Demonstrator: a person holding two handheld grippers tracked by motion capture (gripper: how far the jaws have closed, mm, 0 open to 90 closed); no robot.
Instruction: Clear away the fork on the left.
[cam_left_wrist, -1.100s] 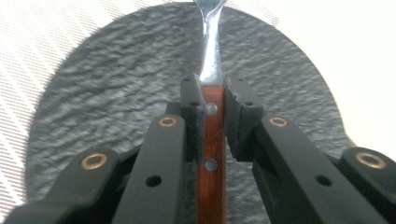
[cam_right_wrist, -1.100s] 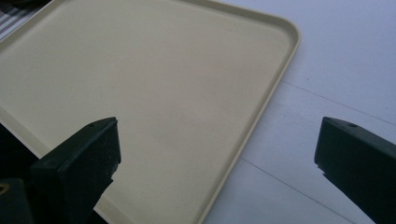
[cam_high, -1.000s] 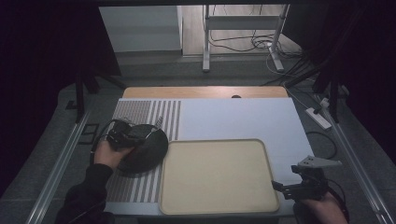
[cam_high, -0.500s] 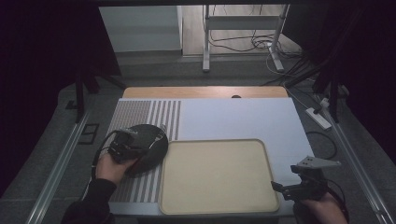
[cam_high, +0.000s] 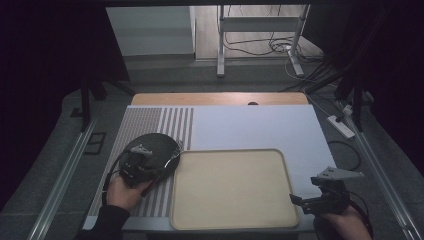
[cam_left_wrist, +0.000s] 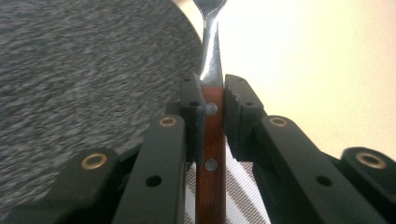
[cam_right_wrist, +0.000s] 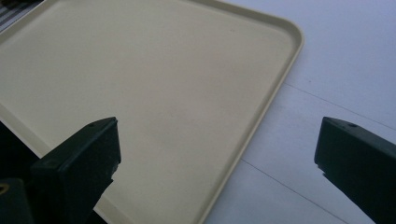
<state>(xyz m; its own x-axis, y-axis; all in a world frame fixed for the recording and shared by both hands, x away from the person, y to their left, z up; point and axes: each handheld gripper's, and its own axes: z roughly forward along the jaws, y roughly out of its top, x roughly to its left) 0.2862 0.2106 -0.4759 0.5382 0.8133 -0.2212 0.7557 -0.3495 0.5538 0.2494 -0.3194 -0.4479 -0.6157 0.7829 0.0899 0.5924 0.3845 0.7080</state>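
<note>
1. The left gripper (cam_high: 150, 167) sits over the near-left part of the table, above a dark round plate (cam_high: 150, 147), and its jaws are clamped on the wooden handle of a fork (cam_left_wrist: 211, 135).
2. In the left gripper view the fork runs straight away between the two black jaws: a reddish-brown handle with two rivets, then a steel neck reaching toward the far edge of the picture.
3. The fork's neck lies over the line where the speckled dark plate meets the beige tray (cam_high: 230, 192); the tines are cut off at the top edge.
4. The plate rests on a striped placemat (cam_high: 150, 125) at the left, just beside the tray's left rim.
5. The right gripper (cam_high: 312, 200) hovers at the tray's near-right corner, jaws spread wide with nothing between them.
6. The right gripper view looks across the bare tray (cam_right_wrist: 154, 93) and the pale table surface (cam_right_wrist: 345, 60) to its right.
</note>
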